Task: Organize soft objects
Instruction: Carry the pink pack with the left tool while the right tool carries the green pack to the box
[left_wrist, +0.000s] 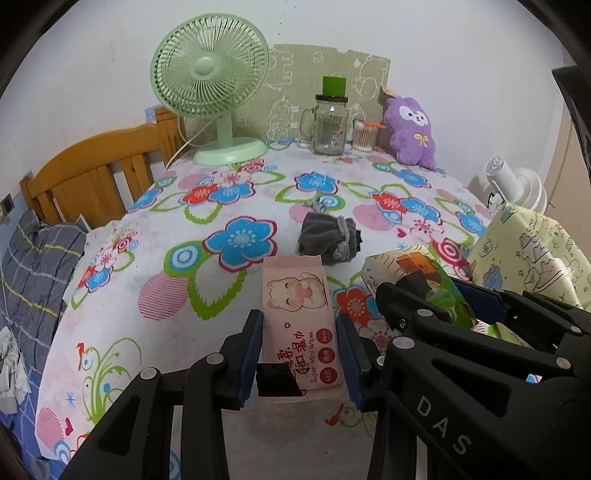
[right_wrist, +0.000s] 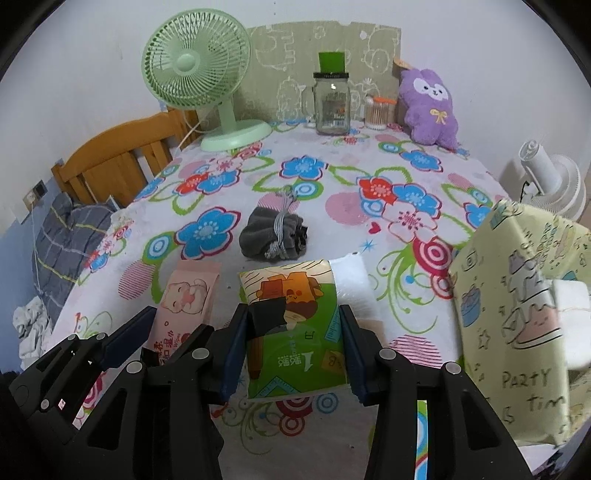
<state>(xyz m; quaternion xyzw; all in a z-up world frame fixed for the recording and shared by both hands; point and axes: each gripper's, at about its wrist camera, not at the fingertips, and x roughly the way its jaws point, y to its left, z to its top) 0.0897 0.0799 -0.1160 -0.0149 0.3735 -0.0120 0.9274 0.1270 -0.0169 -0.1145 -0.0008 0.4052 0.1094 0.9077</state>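
Left wrist view: left claw (left_wrist: 300, 354) clamps a pink wet-wipes pack (left_wrist: 298, 314). Right claw (right_wrist: 292, 345) clamps a green tissue pack (right_wrist: 295, 332) above the floral worktop (right_wrist: 369, 177). Beyond both claws lies a grey drawstring pouch (right_wrist: 271, 232).

Left gripper (left_wrist: 300, 332): black plastic linkage arms, silver rivets, blue finger pads; right gripper (right_wrist: 293, 334) alike; white "DAS" lettering beside rivets.
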